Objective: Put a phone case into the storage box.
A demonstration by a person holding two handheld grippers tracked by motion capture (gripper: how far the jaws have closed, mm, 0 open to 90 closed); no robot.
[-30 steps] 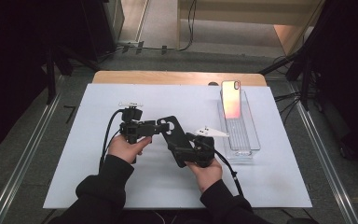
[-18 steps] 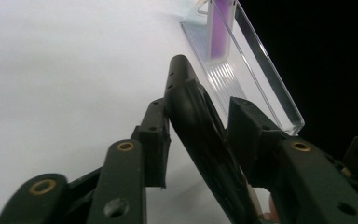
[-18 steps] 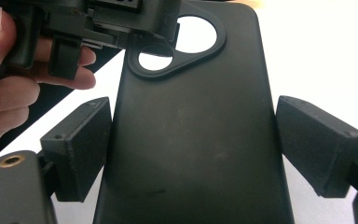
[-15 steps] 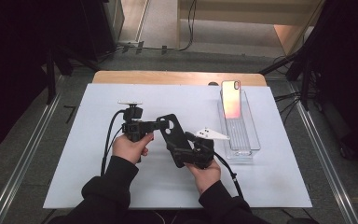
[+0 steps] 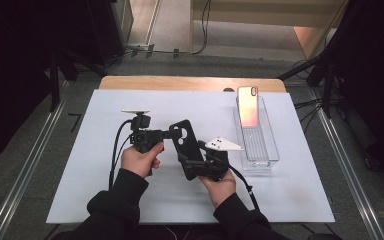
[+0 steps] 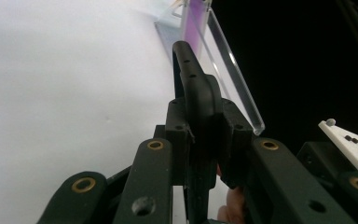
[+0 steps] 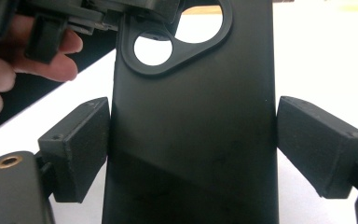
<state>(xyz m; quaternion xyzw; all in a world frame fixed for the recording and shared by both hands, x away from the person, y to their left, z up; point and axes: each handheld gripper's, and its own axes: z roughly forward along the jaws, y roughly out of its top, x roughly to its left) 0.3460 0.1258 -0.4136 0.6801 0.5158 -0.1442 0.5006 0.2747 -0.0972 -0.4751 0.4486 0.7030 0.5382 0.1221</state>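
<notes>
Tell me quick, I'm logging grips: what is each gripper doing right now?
Left gripper: has just closed, now shut on the black phone case at its camera-hole end.
Right gripper: pads flank the case's sides; grip cannot be told.

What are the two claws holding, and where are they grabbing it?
Both hold the black phone case. The left claw has just closed on its edge by the camera hole; the right claw grips its two long sides.

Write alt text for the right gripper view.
A black phone case stands upright between the right gripper's two black pads, its camera cutout at the top. The left gripper clamps the case's upper edge, with a hand behind it.
</notes>
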